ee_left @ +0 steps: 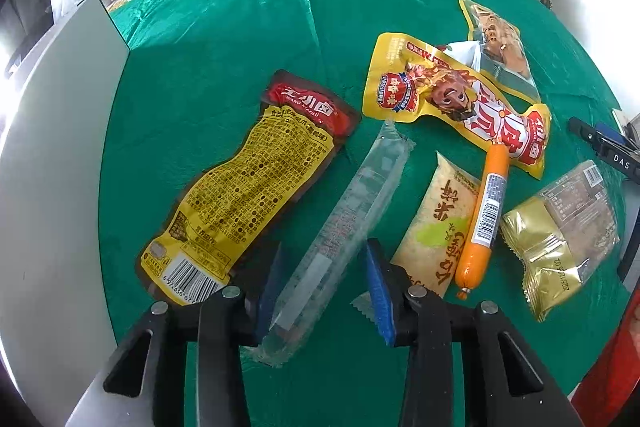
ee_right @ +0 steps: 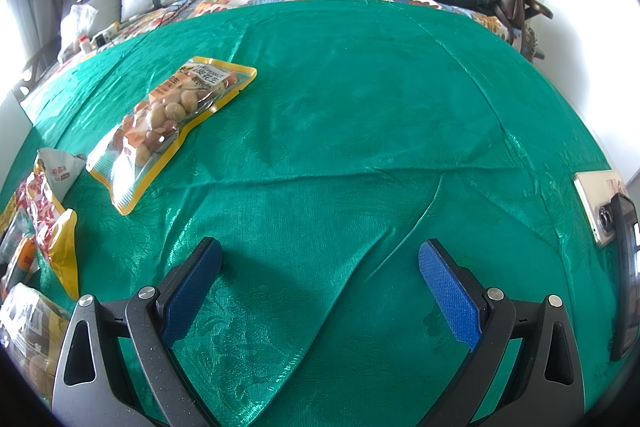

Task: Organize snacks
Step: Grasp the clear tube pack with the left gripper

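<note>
"WANG XIAOLU" is printed on the red top of the brown pack [ee_left: 244, 183], whose yellow label and barcode are turned up. "PEANUT" is read on the peanut bag [ee_right: 168, 119]. "DAS" is seen on the right gripper [ee_left: 604, 147] at the edge of the left view.

A clear stick pack [ee_left: 340, 231] is taken as the landmark. It lies on the green cloth [ee_left: 240, 39], with its long axis running from near-left to far-right. The left gripper [ee_left: 324, 291] is spread around its near end; contact cannot be told. The brown pack lies left of it. The rice cake pack [ee_left: 436, 227], the orange sausage [ee_left: 482, 215] and a gold pack [ee_left: 560, 235] lie to its right, and a yellow pack [ee_left: 452, 99] lies beyond.

The right gripper [ee_right: 320, 291] is spread wide over bare cloth, with nothing between the jaws. A phone [ee_right: 598, 207] lies to its right.
</note>
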Demonstrator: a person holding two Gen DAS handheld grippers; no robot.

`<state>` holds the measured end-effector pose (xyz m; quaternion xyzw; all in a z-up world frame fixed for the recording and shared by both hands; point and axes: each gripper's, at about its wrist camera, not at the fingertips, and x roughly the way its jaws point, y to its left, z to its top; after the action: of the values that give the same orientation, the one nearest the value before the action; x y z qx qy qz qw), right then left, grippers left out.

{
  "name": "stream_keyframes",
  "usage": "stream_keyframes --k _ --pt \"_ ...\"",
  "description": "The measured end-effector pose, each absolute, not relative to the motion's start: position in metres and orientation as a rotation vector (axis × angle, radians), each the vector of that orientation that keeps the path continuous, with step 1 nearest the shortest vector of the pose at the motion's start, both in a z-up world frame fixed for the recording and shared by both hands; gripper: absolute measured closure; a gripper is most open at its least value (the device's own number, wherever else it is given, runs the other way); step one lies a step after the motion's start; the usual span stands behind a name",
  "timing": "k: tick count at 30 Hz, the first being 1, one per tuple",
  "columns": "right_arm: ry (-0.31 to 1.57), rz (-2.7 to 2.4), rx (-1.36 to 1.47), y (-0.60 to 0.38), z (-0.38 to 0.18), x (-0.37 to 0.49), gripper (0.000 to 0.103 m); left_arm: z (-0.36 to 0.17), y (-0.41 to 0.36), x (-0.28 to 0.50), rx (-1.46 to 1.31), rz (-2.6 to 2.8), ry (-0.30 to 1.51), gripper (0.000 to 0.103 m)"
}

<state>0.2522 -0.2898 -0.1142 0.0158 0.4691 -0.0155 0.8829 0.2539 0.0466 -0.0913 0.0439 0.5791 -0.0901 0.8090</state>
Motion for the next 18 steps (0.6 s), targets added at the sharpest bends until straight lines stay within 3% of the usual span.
stream_keyframes --k 4,13,14,16,18 --pt "0.977 -0.032 0.033 -0.290 -0.114 0.253 0.002 -0.091 0.032 0.246 0.129 -0.218 1.268 0.084" --pt "0.977 -0.032 0.033 -0.290 -0.115 0.253 0.002 -0.092 0.031 0.194 0.083 -0.156 1.224 0.082" --pt "0.977 -0.032 0.033 -0.290 -0.114 0.253 0.002 -0.092 0.028 0.192 0.113 -0.137 1.204 0.077" --pt "0.977 -0.032 0.033 -0.290 -0.115 0.253 0.002 -0.093 0.027 0.192 0.169 -0.084 1.167 0.037" --pt "0.977 -0.032 0.033 -0.290 -0.115 0.253 0.002 -0.096 0.029 0.191 0.188 -0.060 1.127 0.031"
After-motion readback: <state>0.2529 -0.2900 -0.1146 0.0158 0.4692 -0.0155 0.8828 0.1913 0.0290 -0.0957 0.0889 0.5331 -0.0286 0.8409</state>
